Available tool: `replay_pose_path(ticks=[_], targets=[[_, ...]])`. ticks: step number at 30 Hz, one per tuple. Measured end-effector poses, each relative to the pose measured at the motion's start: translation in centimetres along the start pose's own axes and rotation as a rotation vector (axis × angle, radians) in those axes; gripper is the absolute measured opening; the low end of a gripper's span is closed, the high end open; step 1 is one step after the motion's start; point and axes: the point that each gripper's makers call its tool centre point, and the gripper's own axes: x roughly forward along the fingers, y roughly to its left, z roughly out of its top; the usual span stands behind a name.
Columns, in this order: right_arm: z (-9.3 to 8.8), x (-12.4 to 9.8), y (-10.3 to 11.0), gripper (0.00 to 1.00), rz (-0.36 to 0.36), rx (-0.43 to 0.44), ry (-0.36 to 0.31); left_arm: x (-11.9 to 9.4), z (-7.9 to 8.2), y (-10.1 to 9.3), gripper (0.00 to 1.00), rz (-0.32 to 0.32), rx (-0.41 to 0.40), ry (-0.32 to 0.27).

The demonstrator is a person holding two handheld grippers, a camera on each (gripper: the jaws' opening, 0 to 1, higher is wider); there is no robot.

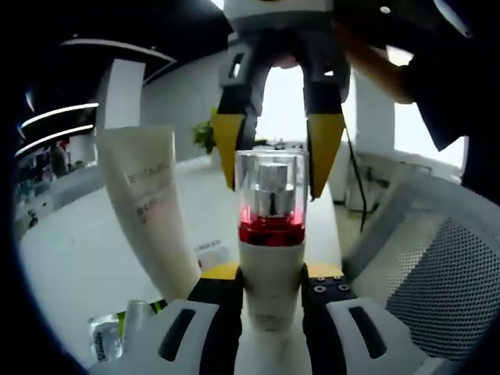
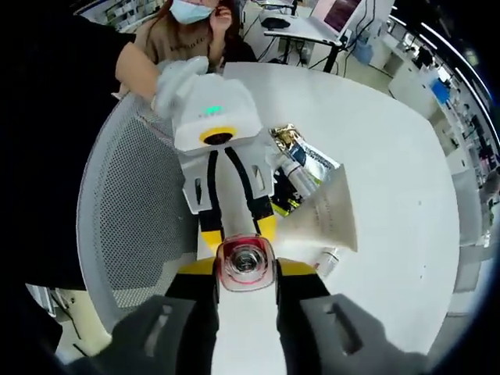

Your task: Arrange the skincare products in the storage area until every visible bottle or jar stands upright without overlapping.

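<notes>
While both claws clamp the pump bottle [image 1: 271,234], red liquid inside, cream tube [image 1: 148,211] beside, seemingly leaning.

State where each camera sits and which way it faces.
Left gripper view: rides the left gripper, looking level across the table at the bottle between its jaws; the right gripper hangs above.
Right gripper view: rides the right gripper, looking down on the bottle cap, left gripper, gloved hand.
Shared: bottle, tube.
</notes>
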Motion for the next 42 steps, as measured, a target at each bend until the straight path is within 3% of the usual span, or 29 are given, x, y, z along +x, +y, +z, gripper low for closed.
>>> replay_pose_path(ticks=[5, 8, 14, 20, 22, 26, 28, 32, 36, 39, 42], targets=[[0.8, 0.3, 0.2, 0.27, 0.003, 0.040, 0.007, -0.3, -0.4, 0.2, 0.26, 0.013, 0.023, 0.057], [1.1, 0.5, 0.1, 0.27, 0.003, 0.087, 0.003, -0.7, -0.7, 0.3, 0.27, 0.034, 0.091, 0.097], [0.9, 0.5, 0.3, 0.27, -0.010, 0.157, -0.004, -1.9, -0.2, -0.1, 0.31, 0.031, 0.045, 0.128], [1.2, 0.6, 0.8, 0.28, 0.010, 0.140, -0.054, -3.3, 0.3, 0.3, 0.25, 0.080, 0.063, 0.147], [1.3, 0.8, 0.5, 0.31, -0.007, 0.135, -0.079, -3.1, 0.2, 0.4, 0.25, 0.082, 0.048, 0.155], [0.0, 1.1, 0.8, 0.49, -0.011, 0.122, -0.056, -3.1, -0.4, 0.4, 0.25, 0.085, 0.073, 0.188], [-0.8, 1.0, 1.3, 0.48, 0.002, 0.114, -0.060, -3.3, -0.3, 0.5, 0.25, 0.093, 0.055, 0.181], [-1.5, 2.3, 1.2, 0.34, -0.030, 0.117, -0.125, -3.6, -0.4, 0.7, 0.25, 0.106, 0.037, 0.185], [-2.1, 4.4, 1.2, 0.40, -0.042, 0.124, -0.186, -3.4, -0.8, 0.3, 0.20, 0.100, 0.054, 0.206], [-2.5, 5.7, 1.0, 0.34, -0.064, 0.111, -0.247, -3.5, -0.8, 0.4, 0.21, 0.111, 0.047, 0.207], [-2.5, 6.2, 1.1, 0.30, -0.059, 0.155, -0.300, -3.6, -0.9, 0.9, 0.25, 0.139, 0.022, 0.209]])
